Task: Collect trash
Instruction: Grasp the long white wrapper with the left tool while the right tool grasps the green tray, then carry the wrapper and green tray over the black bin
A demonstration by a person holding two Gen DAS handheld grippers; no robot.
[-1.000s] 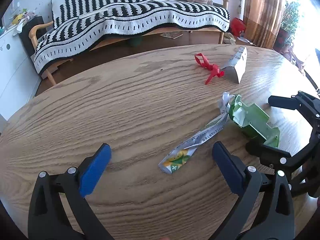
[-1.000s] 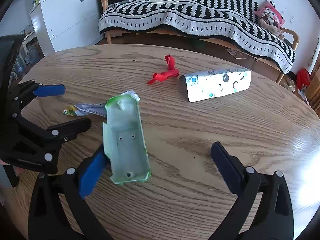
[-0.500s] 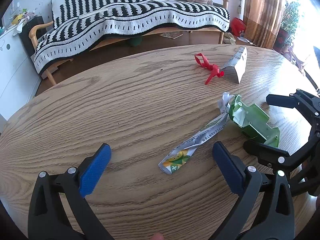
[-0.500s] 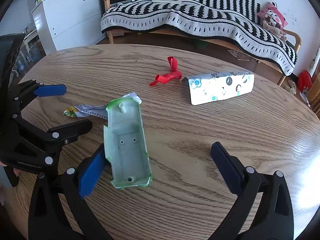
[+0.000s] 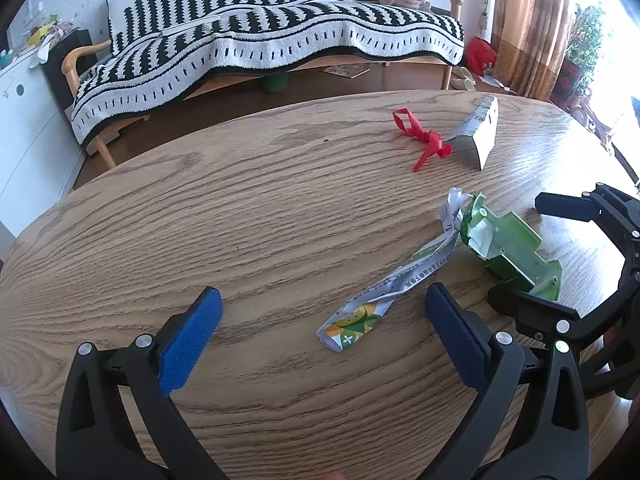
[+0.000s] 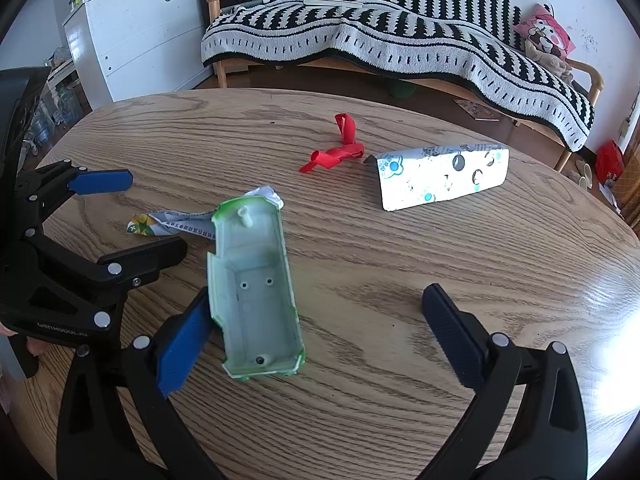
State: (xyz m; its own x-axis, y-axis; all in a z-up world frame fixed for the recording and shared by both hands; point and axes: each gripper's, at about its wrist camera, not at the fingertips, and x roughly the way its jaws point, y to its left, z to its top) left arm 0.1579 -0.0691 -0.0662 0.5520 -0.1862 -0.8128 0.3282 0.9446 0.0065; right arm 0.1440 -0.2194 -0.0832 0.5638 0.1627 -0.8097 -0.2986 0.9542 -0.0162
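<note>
Both your claws are wide open and hold nothing, so if you close the right claw [image 6: 316,328] now, its left pad, beside the green shell [image 6: 256,284] on the table [image 6: 400,420], may just push the shell into the wrapper [image 6: 172,226].

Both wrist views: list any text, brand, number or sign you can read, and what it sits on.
Left gripper frame: small raised lettering, too faint to read for certain.
Twisted wrapper: a line of printed characters, too small and warped to read; a yellow and green picture at its end.
Folded card: flowers and dots only, no words.
Green plastic tray and red ribbon: no text.
Right gripper: none visible.
</note>
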